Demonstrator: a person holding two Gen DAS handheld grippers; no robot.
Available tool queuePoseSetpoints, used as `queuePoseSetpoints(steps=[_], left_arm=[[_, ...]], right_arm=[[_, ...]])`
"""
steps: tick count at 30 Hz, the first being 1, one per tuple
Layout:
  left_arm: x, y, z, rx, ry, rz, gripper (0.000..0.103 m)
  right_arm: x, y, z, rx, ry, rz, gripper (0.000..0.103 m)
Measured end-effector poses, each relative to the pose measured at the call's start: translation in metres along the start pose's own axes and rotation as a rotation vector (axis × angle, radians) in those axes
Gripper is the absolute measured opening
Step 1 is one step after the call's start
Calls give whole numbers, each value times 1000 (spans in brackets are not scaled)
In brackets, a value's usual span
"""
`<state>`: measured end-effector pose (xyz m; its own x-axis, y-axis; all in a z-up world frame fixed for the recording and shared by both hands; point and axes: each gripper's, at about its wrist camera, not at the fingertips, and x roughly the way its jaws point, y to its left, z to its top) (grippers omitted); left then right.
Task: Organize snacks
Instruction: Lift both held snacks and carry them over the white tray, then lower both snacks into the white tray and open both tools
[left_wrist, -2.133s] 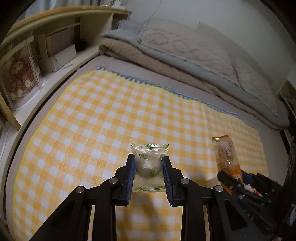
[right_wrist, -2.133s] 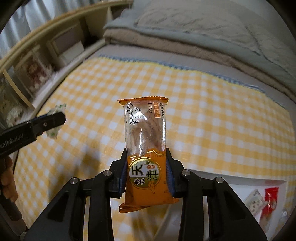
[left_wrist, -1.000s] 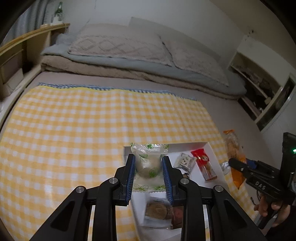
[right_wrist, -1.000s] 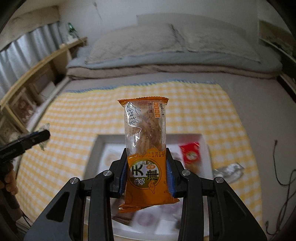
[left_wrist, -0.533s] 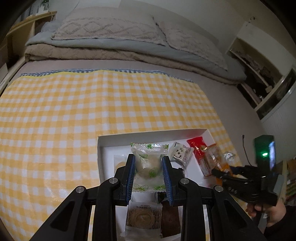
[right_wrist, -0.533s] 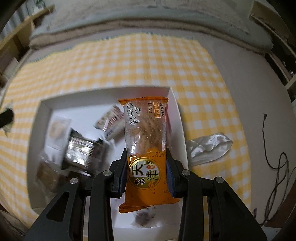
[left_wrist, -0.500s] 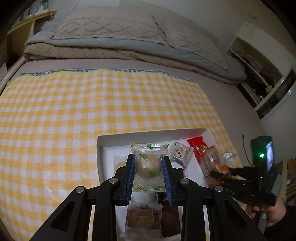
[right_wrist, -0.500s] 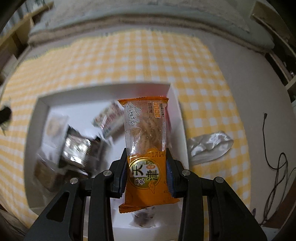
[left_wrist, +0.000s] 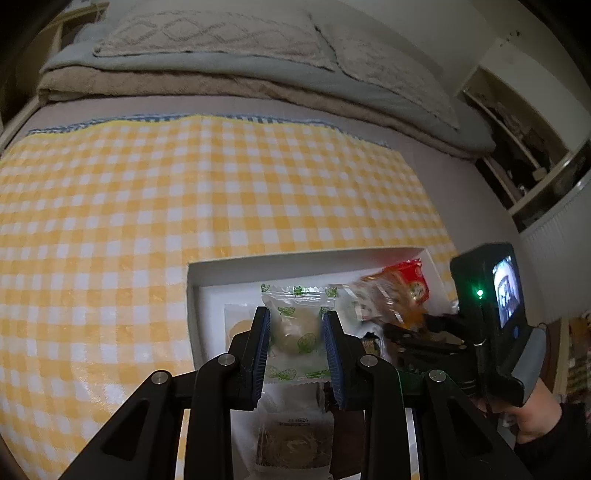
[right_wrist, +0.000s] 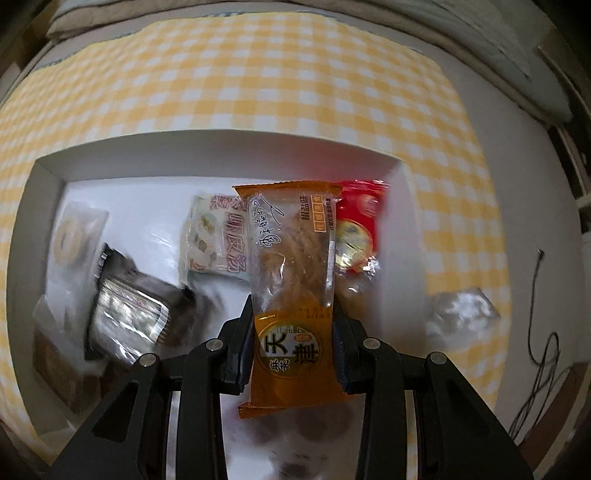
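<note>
My left gripper (left_wrist: 295, 332) is shut on a clear green-printed snack packet (left_wrist: 294, 325) and holds it above the white tray (left_wrist: 295, 264). My right gripper (right_wrist: 293, 328) is shut on an orange cracker packet (right_wrist: 293, 280) and holds it low over the tray (right_wrist: 221, 147), above a red packet (right_wrist: 360, 229) and a white packet (right_wrist: 210, 236). The right gripper also shows at the right in the left wrist view (left_wrist: 410, 325). The tray holds several wrapped snacks, among them a dark foil packet (right_wrist: 129, 314).
The tray lies on a yellow checked cloth (left_wrist: 147, 206) on a bed. Folded blankets and pillows (left_wrist: 221, 55) lie at the far end. A crumpled silver wrapper (right_wrist: 461, 314) lies right of the tray, and a black cable (right_wrist: 535, 332) beyond it.
Both grippers have swung from the open cloth to over the tray and come down closer to it. Both still hold their packets.
</note>
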<state>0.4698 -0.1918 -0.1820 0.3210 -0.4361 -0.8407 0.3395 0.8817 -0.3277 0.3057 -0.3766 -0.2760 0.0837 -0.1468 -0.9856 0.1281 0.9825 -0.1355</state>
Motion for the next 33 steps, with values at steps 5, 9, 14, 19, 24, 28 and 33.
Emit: queuePoseSetpoints(steps=[5,9,14,19,24,28,33], left_arm=[[20,11,7,-34,31,-14,28],[43,17,12,-67,55,-29,28],[69,20,15,-93,80,-59,28],[86,21,23,-60,58,-49,28],[106,25,24,-73,42,-55,29],[125,26,17,-51,101,7,29],[131,30,15,-33,133,37,29]], right_arm=[[-5,20,4,-27,-19,71,35],[-5,11,7,32,-32,98,35],[7,-8,9,85,-26,99,35],[12,-21,11,92,-46,131,35],[5,-34,16,124,-70,193,35],[-4,-35,40,125,-77,261,38],[-5,-22,40,156,-40,244,46]])
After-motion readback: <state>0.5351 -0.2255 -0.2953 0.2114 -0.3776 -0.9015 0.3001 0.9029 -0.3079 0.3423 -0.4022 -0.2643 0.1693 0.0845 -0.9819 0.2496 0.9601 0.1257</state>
